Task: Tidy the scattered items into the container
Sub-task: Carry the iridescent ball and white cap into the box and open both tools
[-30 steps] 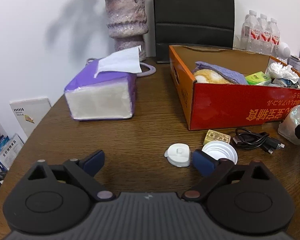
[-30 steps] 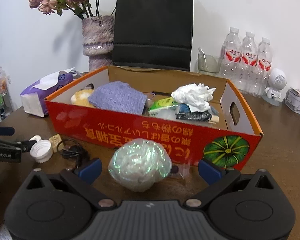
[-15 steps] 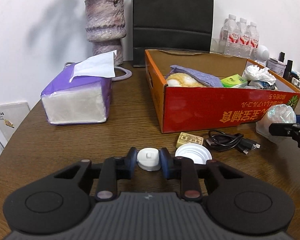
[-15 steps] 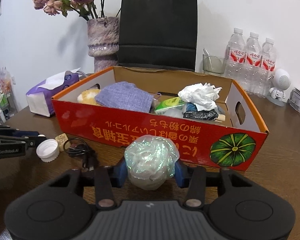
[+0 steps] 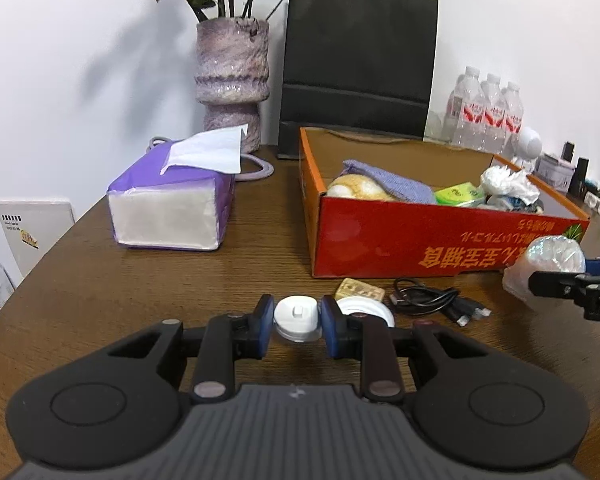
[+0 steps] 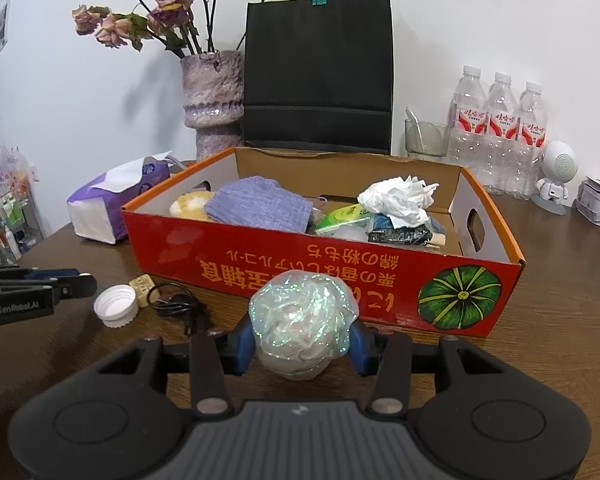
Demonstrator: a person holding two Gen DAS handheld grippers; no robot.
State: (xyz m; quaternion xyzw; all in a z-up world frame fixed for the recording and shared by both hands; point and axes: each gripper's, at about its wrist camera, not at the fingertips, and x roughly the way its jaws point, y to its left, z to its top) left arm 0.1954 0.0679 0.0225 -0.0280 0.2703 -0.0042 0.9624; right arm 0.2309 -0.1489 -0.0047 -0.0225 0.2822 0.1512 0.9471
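Observation:
My left gripper (image 5: 296, 322) is shut on a small white round cap (image 5: 296, 317), held just above the wooden table. Beside it lie a larger white lid (image 5: 366, 308), a small tan block (image 5: 360, 289) and a black cable (image 5: 432, 300). My right gripper (image 6: 302, 338) is shut on a shiny crumpled plastic ball (image 6: 302, 326), in front of the red cardboard box (image 6: 340, 276). The box (image 5: 420, 240) holds a purple cloth (image 6: 260, 206), a green packet (image 6: 344, 216), crumpled white paper (image 6: 398, 198) and other items. The plastic ball (image 5: 552, 258) shows at the right of the left wrist view.
A purple tissue pack (image 5: 172, 208) lies left of the box. Behind stand a vase of dried flowers (image 5: 232, 80), a black paper bag (image 5: 358, 68), water bottles (image 6: 500, 128), a glass (image 6: 426, 138) and a small white figure (image 6: 556, 178). The table edge curves away at the left.
Both grippers closed from wide open: the left onto the white cap, the right onto the plastic ball. The left gripper then lifted a little with the cap; the right stayed put.

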